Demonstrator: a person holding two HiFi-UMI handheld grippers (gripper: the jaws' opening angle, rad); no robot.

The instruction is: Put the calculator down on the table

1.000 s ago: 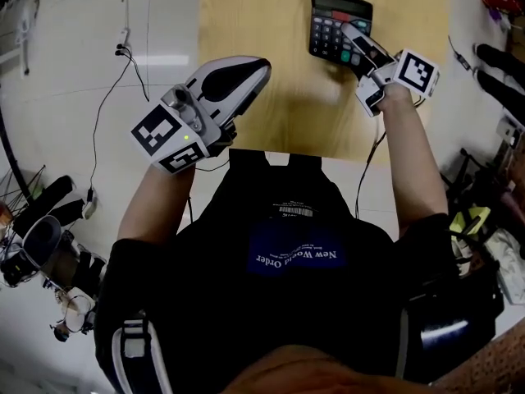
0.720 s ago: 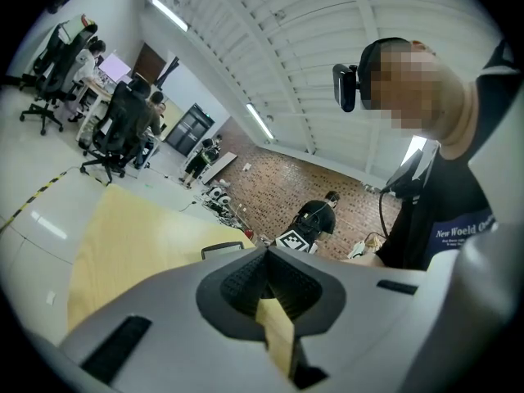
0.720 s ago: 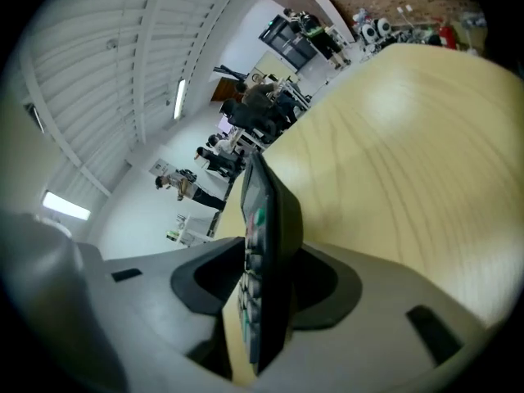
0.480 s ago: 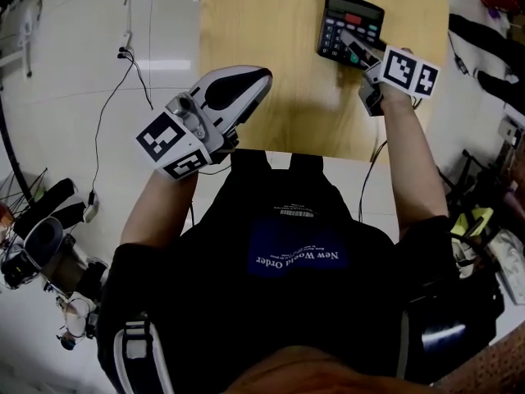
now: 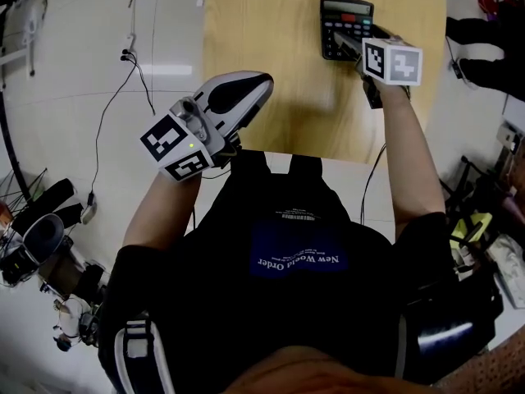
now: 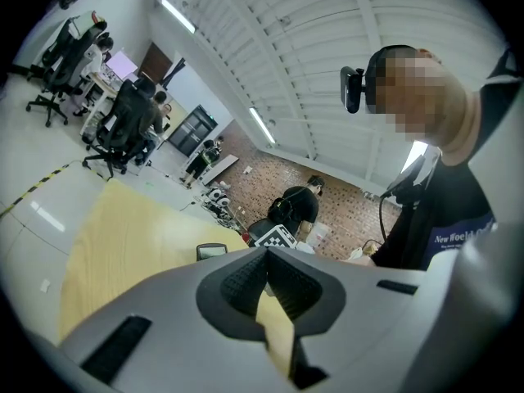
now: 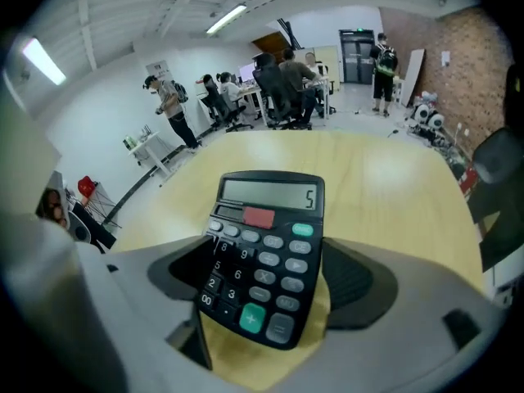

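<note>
Right gripper view, calculator (image 7: 266, 256): black, keys up, one red and two green keys among grey, display reading 5. It lies on the table between the jaws, toward the far right of the top.
Right gripper (image 7: 274, 281): jaws spread wide either side of the calculator. Bare wood shows between it and the right-hand jaw; contact on the other side cannot be judged.
Left gripper (image 6: 264, 256): jaws together, nothing between them. It is over the table's near left corner, angled upward.
Table (image 5: 271, 39): pale wood top, smooth, faint grain.
Floor (image 5: 74, 56): glossy white, with cables (image 5: 131, 64) trailing beside the table.
Room: open workshop with office chairs (image 6: 123, 133) and people (image 7: 168, 97) at desks beyond the table. Brick wall (image 7: 426, 39), strip lights (image 7: 225, 19), white ribbed ceiling (image 6: 270, 47).
</note>
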